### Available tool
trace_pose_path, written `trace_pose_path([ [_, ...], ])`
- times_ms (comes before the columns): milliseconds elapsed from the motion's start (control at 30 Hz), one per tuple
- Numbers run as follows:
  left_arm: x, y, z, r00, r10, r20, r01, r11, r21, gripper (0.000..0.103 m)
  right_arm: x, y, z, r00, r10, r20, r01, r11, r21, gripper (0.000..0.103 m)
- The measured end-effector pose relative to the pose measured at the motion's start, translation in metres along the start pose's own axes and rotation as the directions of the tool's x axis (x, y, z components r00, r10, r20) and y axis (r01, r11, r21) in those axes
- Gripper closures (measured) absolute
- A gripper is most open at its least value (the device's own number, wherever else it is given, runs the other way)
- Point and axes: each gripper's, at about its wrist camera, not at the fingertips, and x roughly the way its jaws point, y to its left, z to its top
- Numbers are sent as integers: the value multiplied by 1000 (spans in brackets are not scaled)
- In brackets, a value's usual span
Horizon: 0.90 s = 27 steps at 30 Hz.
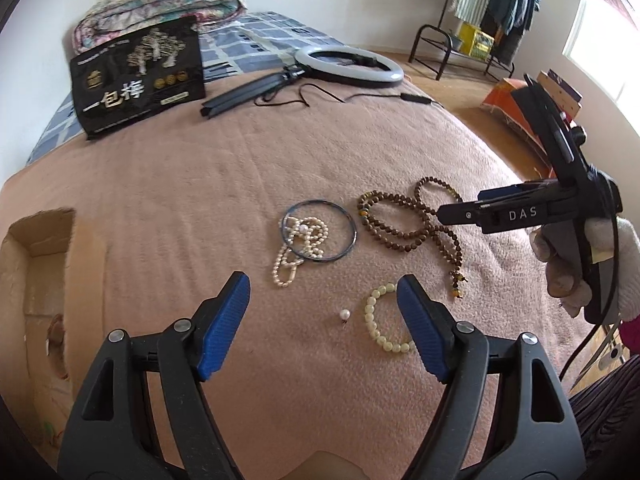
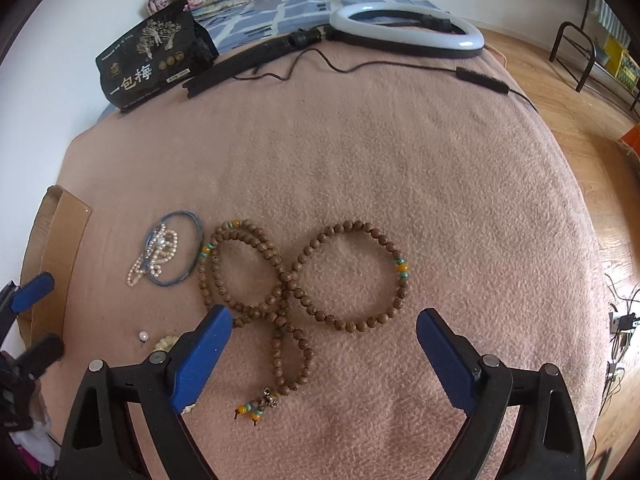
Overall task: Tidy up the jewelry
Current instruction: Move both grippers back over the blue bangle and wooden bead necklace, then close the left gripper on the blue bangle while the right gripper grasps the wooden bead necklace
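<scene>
Jewelry lies on a pink blanket [image 1: 200,200]. A long brown wooden bead strand [image 2: 348,276], looped, lies in front of my right gripper [image 2: 324,320], which is open and empty above it. The strand also shows in the left wrist view [image 1: 404,216]. A blue bangle [image 1: 344,236] lies around a pearl strand [image 1: 298,246]. A loose pearl [image 1: 345,314] and a cream bead bracelet [image 1: 380,324] lie between the fingers of my open, empty left gripper [image 1: 324,292]. The right gripper's side [image 1: 460,212] shows in the left view.
An open cardboard box [image 1: 44,264] sits at the left edge of the bed. A black snack bag [image 1: 136,76], a ring light [image 1: 348,66] with tripod and cable lie at the far end. Folded quilt [image 1: 160,4] behind. Wooden floor and a clothes rack [image 1: 488,20] on the right.
</scene>
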Motion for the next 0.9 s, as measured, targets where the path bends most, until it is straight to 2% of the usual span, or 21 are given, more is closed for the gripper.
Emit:
trace_pose_path([
  [233,37,-15,7,999,14,-36,-11,997,83,25,13,-10,5,1000,6,-23,-5,999,41,10],
  [467,73,-12,14,998,26,-65,-21,997,79,25,20,-12,7,999,6,-34,-4,999,48,10],
  [667,89,-15,18,997,35,-75,-28,995,99,25,23,-9,9,999,12,-37,-10,999,53,10],
  [833,100,-12,18,993,88,-82,-78,990,118,25,28,-5,12,999,6,-37,-4,999,51,10],
  [900,103,-8,18,992,88,-89,-78,991,107,25,30,-4,13,999,2,-40,-1,999,47,10],
])
